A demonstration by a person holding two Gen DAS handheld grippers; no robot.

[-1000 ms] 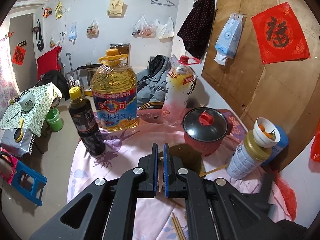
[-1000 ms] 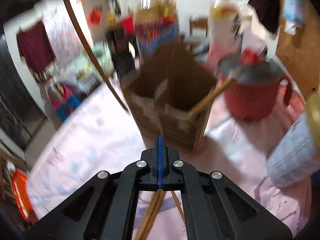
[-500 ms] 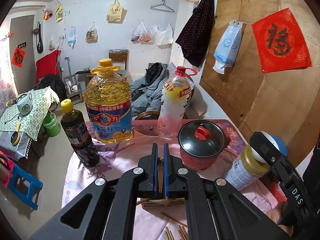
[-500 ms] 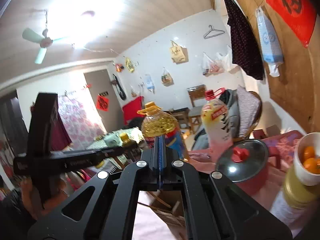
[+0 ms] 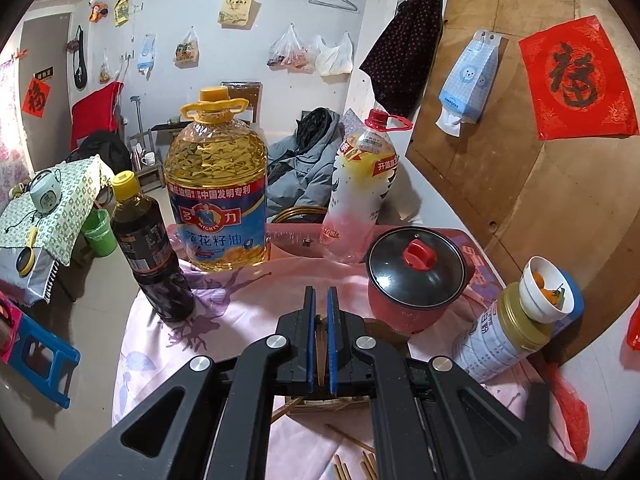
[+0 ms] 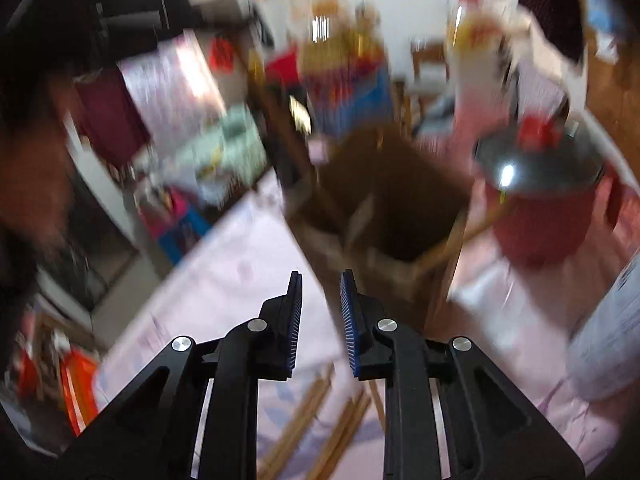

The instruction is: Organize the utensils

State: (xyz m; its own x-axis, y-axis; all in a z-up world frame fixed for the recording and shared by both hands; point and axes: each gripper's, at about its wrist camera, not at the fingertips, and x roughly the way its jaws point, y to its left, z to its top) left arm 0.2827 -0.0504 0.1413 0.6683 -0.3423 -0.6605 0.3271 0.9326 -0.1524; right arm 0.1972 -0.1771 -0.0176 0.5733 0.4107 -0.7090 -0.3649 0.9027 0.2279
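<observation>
In the left wrist view my left gripper (image 5: 320,292) is shut on a thin wooden chopstick (image 5: 320,346) that shows as a sliver between the blue pads. It hangs over a brown cardboard box (image 5: 320,403), which is mostly hidden beneath it. Loose chopsticks (image 5: 352,466) lie on the pink cloth at the bottom edge. The right wrist view is blurred. There my right gripper (image 6: 321,280) is opening with nothing between its jaws, just short of the cardboard box (image 6: 392,208). Several chopsticks (image 6: 320,420) lie on the cloth under it, and one chopstick (image 6: 480,226) leans out of the box.
A red pot with a dark lid (image 5: 416,276) stands right of the box. Behind are a big oil bottle (image 5: 218,192), a dark sauce bottle (image 5: 148,248) and a pale bottle (image 5: 360,192). A tin with a bowl on top (image 5: 508,328) stands at the right. The table edge (image 5: 120,360) drops off at the left.
The right view swung up toward the ceiling and back down to the box. Its jaws, shut before, now stand apart. The left gripper crept forward and down, still shut on the chopstick.
</observation>
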